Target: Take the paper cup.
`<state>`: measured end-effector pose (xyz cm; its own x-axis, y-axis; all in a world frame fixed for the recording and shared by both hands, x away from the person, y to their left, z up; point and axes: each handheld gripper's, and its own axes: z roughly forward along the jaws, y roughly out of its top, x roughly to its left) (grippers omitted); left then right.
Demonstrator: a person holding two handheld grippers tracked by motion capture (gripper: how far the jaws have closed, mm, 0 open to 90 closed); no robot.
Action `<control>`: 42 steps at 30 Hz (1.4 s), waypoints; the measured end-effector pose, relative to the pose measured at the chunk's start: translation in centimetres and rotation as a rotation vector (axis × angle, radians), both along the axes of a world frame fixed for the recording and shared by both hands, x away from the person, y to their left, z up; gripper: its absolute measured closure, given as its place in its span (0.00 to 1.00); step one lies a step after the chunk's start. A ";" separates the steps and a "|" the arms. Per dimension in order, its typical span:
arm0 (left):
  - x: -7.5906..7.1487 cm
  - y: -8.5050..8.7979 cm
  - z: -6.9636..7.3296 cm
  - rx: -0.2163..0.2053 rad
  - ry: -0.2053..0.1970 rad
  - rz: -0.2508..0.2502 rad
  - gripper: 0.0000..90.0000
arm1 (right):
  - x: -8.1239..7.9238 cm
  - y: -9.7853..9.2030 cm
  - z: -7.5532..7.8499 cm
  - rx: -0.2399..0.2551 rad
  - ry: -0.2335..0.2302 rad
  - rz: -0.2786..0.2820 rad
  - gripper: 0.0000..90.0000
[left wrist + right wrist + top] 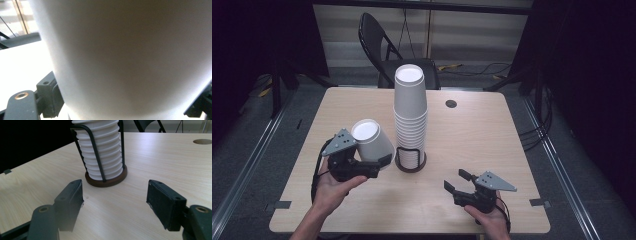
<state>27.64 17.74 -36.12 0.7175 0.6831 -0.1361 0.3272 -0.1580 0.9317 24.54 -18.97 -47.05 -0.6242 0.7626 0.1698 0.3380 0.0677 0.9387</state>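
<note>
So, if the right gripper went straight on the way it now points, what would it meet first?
Most likely the cup holder's dark round base, with the stacked white cups above it. The right gripper is open, and bare table lies between; depth is uncertain.

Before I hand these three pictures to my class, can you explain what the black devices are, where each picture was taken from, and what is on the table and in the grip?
A person holds a hand-operated two-jaw gripper in each hand. One camera looks down from above; one rides on each gripper. On the wooden table a tall stack of white paper cups stands upside down in a wire holder with a round wooden base. The left gripper clamps a single paper cup, tilted. The right gripper is open with nothing between its jaws.
</note>
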 end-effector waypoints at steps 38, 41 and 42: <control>-1.2 -3.6 -4.7 -0.248 0.313 -0.024 0.15 | -2.2 6.3 1.8 -0.047 -0.116 0.170 0.41; -1.2 -3.8 -5.0 -0.265 0.339 -0.032 0.15 | -2.3 7.0 1.9 -0.045 -0.142 0.184 0.42; -1.2 -3.8 -5.0 -0.265 0.339 -0.032 0.15 | -2.3 7.0 1.9 -0.045 -0.142 0.184 0.42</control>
<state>26.40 13.90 -41.09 0.6220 0.5709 -0.5358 0.6207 0.0577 0.7819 22.26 -11.98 -45.17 -0.7687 0.6384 0.0390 0.1808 0.1584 0.9707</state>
